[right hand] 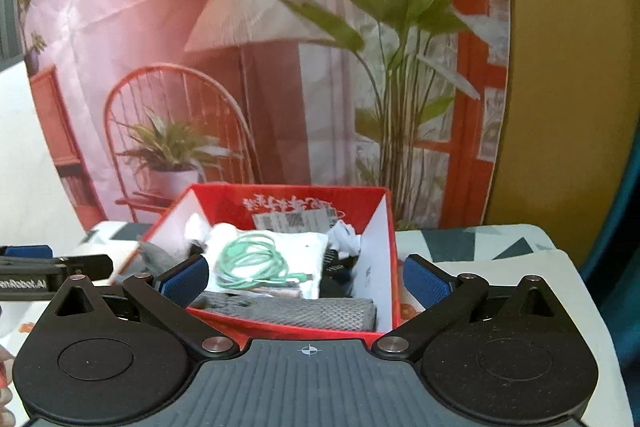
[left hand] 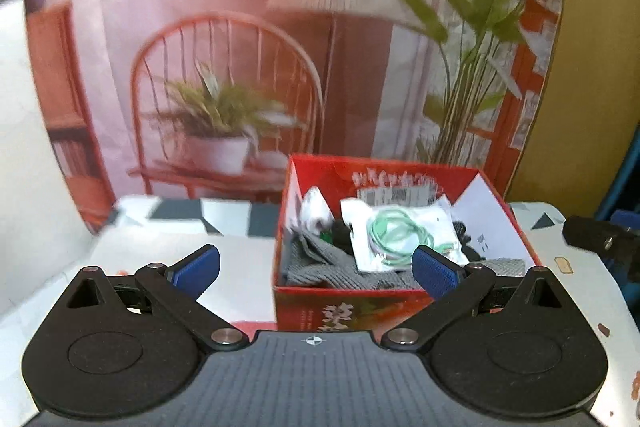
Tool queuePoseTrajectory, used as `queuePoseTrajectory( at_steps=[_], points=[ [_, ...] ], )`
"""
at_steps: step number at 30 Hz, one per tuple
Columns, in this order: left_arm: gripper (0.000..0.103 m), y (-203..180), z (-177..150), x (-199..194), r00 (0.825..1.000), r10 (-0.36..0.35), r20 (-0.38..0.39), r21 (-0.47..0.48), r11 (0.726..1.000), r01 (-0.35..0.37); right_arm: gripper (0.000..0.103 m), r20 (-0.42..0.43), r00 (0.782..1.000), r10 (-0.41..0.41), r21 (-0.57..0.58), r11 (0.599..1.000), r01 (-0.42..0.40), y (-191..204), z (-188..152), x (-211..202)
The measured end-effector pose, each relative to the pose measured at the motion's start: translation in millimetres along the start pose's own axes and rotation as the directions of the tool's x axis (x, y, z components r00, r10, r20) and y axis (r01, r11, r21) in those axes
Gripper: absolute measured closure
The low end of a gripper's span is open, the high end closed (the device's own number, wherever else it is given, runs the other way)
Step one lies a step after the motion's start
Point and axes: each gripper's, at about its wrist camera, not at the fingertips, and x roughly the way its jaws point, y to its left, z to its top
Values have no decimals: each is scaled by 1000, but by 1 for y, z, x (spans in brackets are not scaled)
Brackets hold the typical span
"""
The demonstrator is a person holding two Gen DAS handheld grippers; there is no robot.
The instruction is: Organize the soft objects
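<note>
At centre frame, a red box holds a limp grey cloth and a slippery bagged green cable, best pinched at a fold, as left gripper and right gripper hover, jaws apart, empty.

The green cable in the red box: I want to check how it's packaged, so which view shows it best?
The right wrist view: the green cable lies coiled on its white packet, unobstructed and fairly sharp, between the open fingers. In the left wrist view the cable is smaller and blurrier, and the left gripper's right finger overlaps its packet.
</note>
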Motion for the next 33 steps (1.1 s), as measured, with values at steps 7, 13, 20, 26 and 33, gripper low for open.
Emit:
queuePoseTrajectory(
  at_steps=[7,13,20,26,33],
  points=[
    [0,-6,7,-79,996,57,71,-12,998,-57,0,51,999,-9,-26,1000,10,12,14,-62],
    [0,-18,5,-141,985,86,149,12,996,-89,0,110,994,-4,-21,1000,6,17,12,-117],
    [0,-27,-7,-197,972,124,197,10,992,-129,0,127,992,-11,-31,999,15,20,5,-164],
    [0,-34,-16,-228,956,164,242,2,985,-170,0,160,987,-21,-52,998,30,27,-4,-204],
    [0,-34,-27,-249,956,165,244,9,985,-172,0,190,982,-18,-45,999,27,30,-15,-236]
  ],
)
